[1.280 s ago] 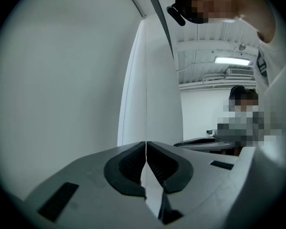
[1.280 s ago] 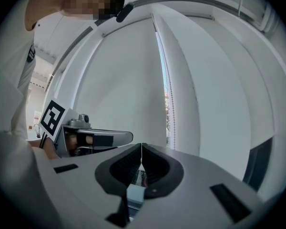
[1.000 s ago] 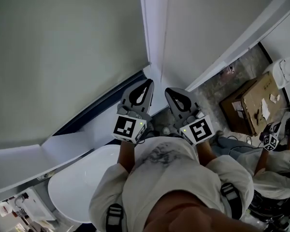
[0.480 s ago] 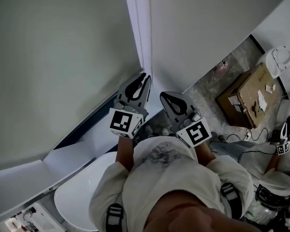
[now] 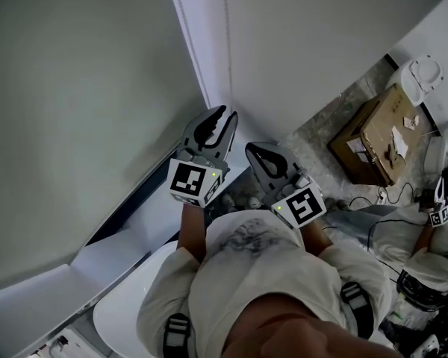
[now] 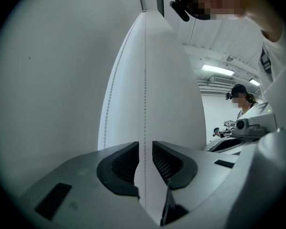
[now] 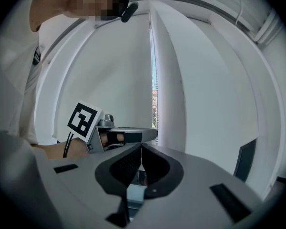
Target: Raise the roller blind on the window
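Since a second ago, the left tool [image 6: 145, 145] is carried higher in the head view and nearer the white window post [image 5: 198, 47], while the post and the cardboard box [image 5: 373, 136] are shifted in the frame as the head camera has turned. The right tool [image 7: 141, 148] is hardly displaced.

The left tool's jaws are held a little apart. One strand of the bead chain [image 6: 145, 80] is seen running straight down through the gap, and neither pad is pressed on it. A second strand is seen curving down the post, left of the first.

The right tool's jaws are brought together at the tips, and nothing is seen gripped between them. In the head view it is held just right of and below the left tool, the two side by side at the centre of the frame and close together. Both are pointed towards the post.

The roller blind [image 5: 75, 110] is spread over the left half of the head view as a broad pale grey-green sheet, its lower edge drawn down close to the sill at lower left.

A white rounded tabletop [image 5: 123, 315] is seen at lower left, beneath the person's arms. The cardboard box is lying on the floor at upper right, and a second person [image 5: 425, 248] is partly seen at the right edge.
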Action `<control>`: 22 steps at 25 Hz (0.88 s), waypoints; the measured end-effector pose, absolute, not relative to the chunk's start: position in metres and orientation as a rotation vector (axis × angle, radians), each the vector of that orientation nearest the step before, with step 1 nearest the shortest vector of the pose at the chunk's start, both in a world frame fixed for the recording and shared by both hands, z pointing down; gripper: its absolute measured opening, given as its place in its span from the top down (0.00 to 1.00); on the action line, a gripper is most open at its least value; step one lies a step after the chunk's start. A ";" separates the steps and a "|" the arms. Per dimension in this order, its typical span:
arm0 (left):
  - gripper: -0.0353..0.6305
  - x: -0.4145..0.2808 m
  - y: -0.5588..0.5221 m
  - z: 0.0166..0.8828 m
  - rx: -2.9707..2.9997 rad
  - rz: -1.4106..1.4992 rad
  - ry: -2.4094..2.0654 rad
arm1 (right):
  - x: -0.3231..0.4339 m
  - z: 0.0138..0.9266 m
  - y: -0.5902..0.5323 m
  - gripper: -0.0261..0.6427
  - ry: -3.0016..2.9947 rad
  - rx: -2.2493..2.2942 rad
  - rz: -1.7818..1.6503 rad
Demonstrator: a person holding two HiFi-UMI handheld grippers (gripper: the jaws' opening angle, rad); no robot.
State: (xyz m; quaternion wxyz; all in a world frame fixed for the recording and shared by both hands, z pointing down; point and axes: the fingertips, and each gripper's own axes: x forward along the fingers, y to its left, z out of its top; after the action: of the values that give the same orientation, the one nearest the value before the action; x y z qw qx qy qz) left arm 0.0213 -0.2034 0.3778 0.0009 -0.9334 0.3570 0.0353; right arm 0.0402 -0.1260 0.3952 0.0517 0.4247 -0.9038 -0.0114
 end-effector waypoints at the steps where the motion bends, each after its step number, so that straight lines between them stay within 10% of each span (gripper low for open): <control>1: 0.82 0.022 -0.205 0.377 -2.936 0.113 1.113 | 0.040 0.394 -0.127 0.87 -2.745 1.301 -0.034; 22: 0.93 0.032 -0.191 0.398 -3.033 0.014 1.008 | 0.041 0.387 -0.124 0.87 -2.744 1.277 -0.050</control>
State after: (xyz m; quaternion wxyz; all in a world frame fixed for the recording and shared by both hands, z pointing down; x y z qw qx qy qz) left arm 0.0318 -0.1906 0.3976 -0.0274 -0.9486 0.3151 0.0044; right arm 0.0413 -0.1237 0.3866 0.0573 0.4212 -0.9050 -0.0166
